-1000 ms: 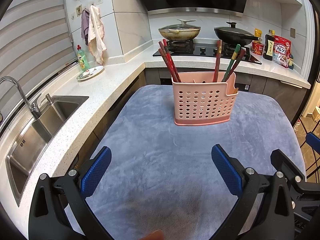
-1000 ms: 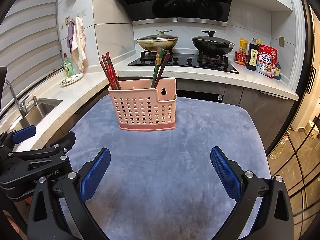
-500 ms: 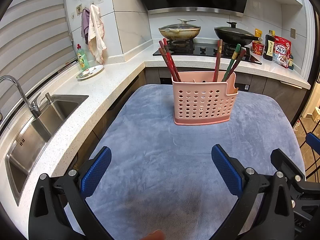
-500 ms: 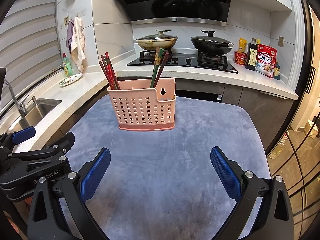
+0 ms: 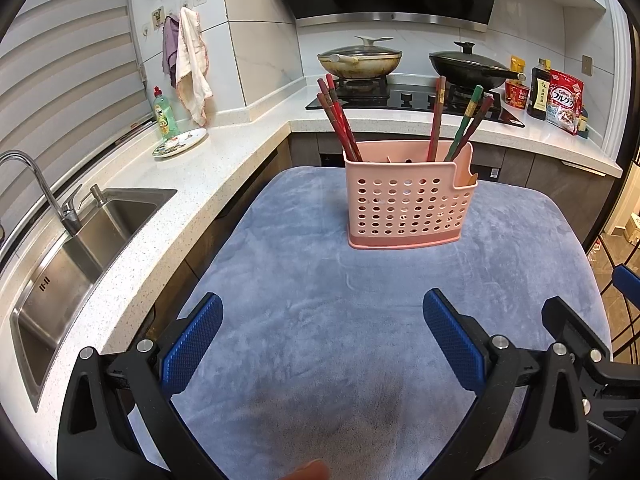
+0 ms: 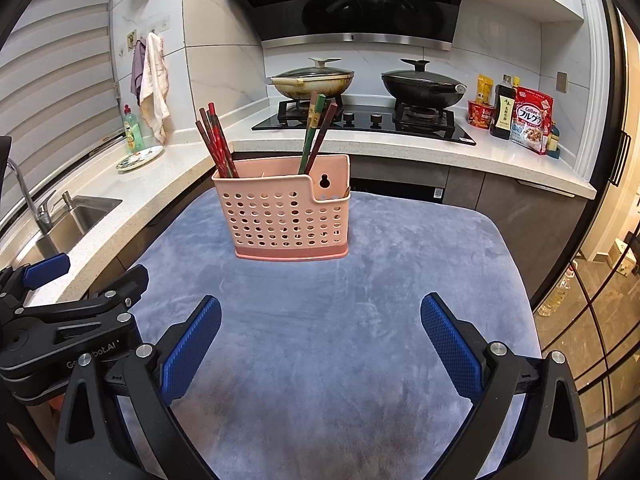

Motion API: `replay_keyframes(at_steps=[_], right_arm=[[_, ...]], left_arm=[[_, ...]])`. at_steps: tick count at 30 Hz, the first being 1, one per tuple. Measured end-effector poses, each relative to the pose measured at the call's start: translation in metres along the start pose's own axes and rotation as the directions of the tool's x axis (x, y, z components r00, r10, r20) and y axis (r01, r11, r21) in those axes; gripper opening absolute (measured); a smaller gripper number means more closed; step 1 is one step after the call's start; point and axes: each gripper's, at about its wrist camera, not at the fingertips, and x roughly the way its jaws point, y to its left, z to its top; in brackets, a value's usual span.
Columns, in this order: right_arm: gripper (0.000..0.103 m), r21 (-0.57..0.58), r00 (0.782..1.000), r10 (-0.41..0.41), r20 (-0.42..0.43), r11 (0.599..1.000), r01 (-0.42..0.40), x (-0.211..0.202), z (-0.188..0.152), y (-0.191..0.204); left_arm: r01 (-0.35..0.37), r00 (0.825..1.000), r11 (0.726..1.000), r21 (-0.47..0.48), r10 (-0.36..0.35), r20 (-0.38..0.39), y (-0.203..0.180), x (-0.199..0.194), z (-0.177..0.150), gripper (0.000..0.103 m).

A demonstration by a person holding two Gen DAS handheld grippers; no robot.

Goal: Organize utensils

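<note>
two lidded pans (image 5: 360,62) on the stove, sink (image 5: 80,236) (steel) left.

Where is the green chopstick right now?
The green chopstick stands tilted in the pink holder, right of centre beside a dark red one, on the grey cloth.

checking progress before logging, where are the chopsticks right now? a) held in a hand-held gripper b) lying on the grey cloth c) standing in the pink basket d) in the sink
c: the chopsticks stand upright in the pink basket, and both hand-held grippers are open and hold nothing.
</note>
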Motion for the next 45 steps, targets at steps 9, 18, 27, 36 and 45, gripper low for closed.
replay_keyframes(at_steps=[9, 18, 27, 36, 45], right_arm=[[0.096, 0.001, 1.0, 0.001, -0.003, 1.0, -0.001, 0.001, 0.001, -0.001], [0.096, 0.0, 1.0, 0.002, -0.003, 1.0, -0.002, 0.002, 0.0, 0.0], [0.096, 0.001, 1.0, -0.001, -0.007, 1.0, 0.001, 0.006, 0.002, -0.001], [0.096, 0.003, 1.0, -0.003, -0.018, 1.0, 0.003, 0.022, 0.008, -0.003], [0.096, 0.002, 0.999, -0.009, -0.036, 1.0, 0.009, 0.043, 0.013, -0.007]], left_arm=[[-0.002, 1.0, 1.0, 0.002, 0.002, 0.001, 0.0, 0.0, 0.001, 0.096], [-0.005, 1.0, 1.0, 0.003, 0.005, 0.001, 0.0, 0.003, 0.001, 0.096], [-0.003, 1.0, 1.0, 0.002, 0.003, -0.002, 0.0, 0.007, 0.003, 0.096], [0.0, 1.0, 1.0, -0.004, 0.0, -0.011, -0.002, 0.019, 0.008, 0.096], [0.012, 1.0, 1.0, -0.003, -0.012, -0.027, -0.007, 0.039, 0.013, 0.096]])
